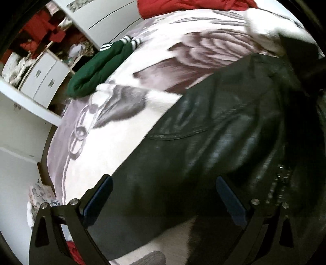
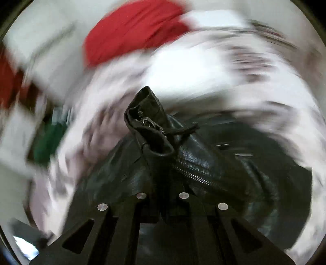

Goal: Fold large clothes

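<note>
Home bedroom. Bed (image 1: 142, 114) with floral-print cover fills the left wrist view; white cabinet with drawers (image 1: 43, 78) at 10 o'clock, cluttered shelves (image 1: 42, 32) at 11, clothes lying around: green garment (image 1: 97, 71), red one (image 1: 183, 6) at 12.

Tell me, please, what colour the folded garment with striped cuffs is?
Dark green garment, white-striped cuffs; left wrist view shows it best.

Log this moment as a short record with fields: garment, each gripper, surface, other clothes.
garment: black leather jacket, spread on the bed, zipper visible
right gripper: shut on a zippered edge of the jacket, which sticks up past the fingers
left gripper: open, above the jacket, nothing between the fingers
surface: bedspread with a large grey and white print
other clothes: folded green garment with white stripes; red fabric at the far edge
</note>
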Demonstrator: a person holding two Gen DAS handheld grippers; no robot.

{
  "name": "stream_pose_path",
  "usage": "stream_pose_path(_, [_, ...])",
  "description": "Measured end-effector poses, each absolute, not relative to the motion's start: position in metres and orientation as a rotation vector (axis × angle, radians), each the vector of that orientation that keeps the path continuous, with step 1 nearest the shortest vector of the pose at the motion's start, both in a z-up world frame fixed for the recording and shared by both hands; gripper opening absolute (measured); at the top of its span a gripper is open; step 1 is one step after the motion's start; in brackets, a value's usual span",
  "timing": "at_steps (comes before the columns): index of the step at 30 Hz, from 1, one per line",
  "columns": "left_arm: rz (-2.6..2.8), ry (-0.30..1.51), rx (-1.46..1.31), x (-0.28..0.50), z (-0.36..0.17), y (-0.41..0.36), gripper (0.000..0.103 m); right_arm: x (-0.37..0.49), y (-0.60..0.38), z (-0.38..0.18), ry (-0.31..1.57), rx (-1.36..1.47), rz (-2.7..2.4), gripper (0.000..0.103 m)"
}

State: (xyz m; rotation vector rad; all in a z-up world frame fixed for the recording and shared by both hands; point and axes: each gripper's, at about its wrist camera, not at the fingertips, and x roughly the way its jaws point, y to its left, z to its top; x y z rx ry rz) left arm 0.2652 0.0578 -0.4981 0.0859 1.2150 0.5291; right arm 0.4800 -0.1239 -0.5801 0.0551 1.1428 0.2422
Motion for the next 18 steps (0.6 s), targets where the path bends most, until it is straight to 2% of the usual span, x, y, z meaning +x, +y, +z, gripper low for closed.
stream_pose_path(3, [0.535,1.23,0.055,0.256,-0.503,0.073,0.103,0.473,-0.032,-0.649,1.236,-0.178,0.321,0.003])
stream_pose_path(6, [0.534,1.24,0.035,0.248,-0.505,0.08,0.103,0.462,-0.015,-0.693,1.323,-0.241,0.304,0.006])
stream_pose_path(7, [0.532,1.244,0.024,0.246,-0.504,0.084,0.103,0.462,-0.023,-0.689,1.332,-0.184,0.317,0.014])
stream_pose_path(8, [0.53,1.246,0.017,0.245,-0.504,0.086,0.103,0.461,-0.034,-0.681,1.357,-0.089,0.344,0.036])
stream_pose_path(10, [0.52,1.256,-0.007,0.241,-0.502,0.092,0.103,0.452,-0.075,-0.657,1.385,0.155,0.367,0.062])
stream_pose_path(14, [0.513,1.263,-0.015,0.237,-0.499,0.099,0.103,0.403,-0.18,-0.614,1.339,0.431,0.197,0.063])
stream_pose_path(18, [0.524,1.283,-0.022,0.233,-0.504,0.105,0.103,0.348,-0.274,-0.627,1.396,0.384,-0.178,0.063])
